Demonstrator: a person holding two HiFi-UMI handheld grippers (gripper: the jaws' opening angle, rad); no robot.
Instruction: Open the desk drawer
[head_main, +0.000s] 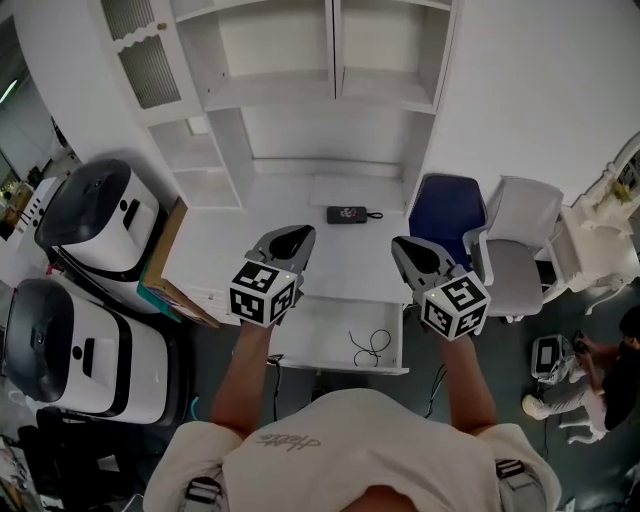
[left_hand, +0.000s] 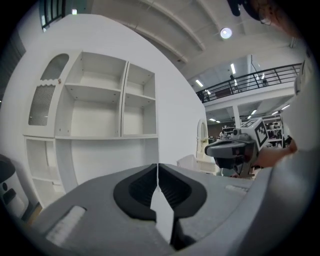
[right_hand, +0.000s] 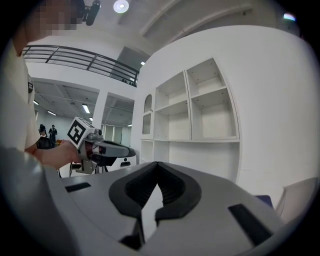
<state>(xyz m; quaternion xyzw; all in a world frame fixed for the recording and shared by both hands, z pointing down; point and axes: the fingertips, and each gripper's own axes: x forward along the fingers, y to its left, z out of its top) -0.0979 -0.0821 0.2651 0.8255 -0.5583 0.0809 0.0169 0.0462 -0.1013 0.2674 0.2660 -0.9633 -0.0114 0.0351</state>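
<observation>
Left gripper and right gripper hover above the white desk — both with jaws together, empty — drawer open, cable inside

Illumination is bright, even and diffuse. In the head view the white desk and shelf unit approach overexposure and carry only soft shadows; the floor reads dark. Both gripper views show strong fisheye distortion: straight shelf edges bow and black vignetting fills the corners. One ceiling lamp flares in the left gripper view, another lamp in the right gripper view. The left gripper and right gripper blur nearest each lens.
</observation>
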